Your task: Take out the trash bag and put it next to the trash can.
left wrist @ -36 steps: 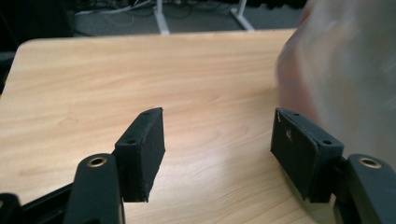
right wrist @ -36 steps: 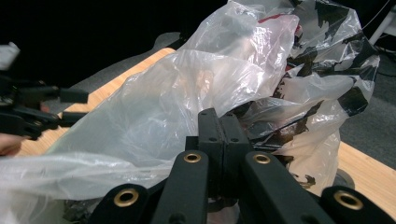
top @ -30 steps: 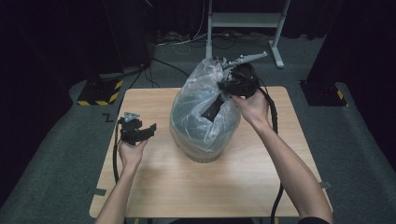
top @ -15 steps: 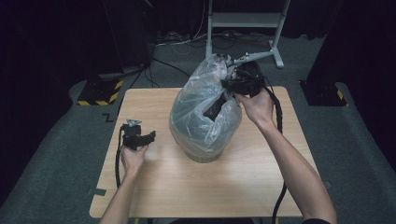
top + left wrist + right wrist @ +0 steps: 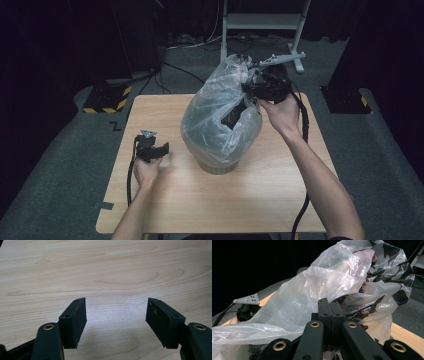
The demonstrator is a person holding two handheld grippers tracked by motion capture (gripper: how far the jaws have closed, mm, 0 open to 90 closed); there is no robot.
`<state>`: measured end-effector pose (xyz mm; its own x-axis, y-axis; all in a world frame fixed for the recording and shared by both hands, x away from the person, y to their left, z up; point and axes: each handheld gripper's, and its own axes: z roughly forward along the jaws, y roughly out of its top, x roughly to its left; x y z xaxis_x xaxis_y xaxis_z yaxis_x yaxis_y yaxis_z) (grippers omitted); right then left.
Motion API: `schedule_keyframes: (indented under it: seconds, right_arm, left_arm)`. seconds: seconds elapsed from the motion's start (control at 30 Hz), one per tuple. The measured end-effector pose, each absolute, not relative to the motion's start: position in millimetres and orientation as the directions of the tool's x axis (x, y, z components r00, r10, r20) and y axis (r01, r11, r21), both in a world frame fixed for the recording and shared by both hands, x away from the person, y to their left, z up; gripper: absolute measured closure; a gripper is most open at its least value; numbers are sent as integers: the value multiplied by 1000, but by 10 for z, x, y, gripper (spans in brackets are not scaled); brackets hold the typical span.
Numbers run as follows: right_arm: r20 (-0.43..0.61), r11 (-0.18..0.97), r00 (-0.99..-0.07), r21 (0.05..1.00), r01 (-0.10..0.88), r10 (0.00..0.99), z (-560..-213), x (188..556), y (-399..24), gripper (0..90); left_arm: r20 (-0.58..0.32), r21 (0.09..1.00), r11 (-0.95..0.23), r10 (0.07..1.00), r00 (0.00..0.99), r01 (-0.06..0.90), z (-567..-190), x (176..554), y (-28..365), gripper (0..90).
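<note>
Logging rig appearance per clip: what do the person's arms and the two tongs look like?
Forearms bare, no sleeves visible. Left tongs and right tongs are black, each trailing a black cable; the right carries a grey three-cornered plate. Jaws end in flat rectangular black pads, arms with brass-coloured rivets.

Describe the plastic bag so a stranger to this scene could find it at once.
Start at the light wooden table. Near its middle stands a round container, and the plastic bag billows up out of it. It is the only clear, crinkled thing there, and the right gripper is pinching its upper edge.
</note>
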<state>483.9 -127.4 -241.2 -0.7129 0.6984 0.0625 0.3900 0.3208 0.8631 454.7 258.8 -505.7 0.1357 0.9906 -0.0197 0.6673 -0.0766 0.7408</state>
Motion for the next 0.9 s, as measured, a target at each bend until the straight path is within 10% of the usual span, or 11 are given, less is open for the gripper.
schedule_keyframes:
  seconds: [0.9]
  right_arm:
    - [61,253,-641,887,386,765,-2310,4727,-1817,898]
  left_arm:
    - [0,746,-89,991,133,660,-5268,4543,2632,306]
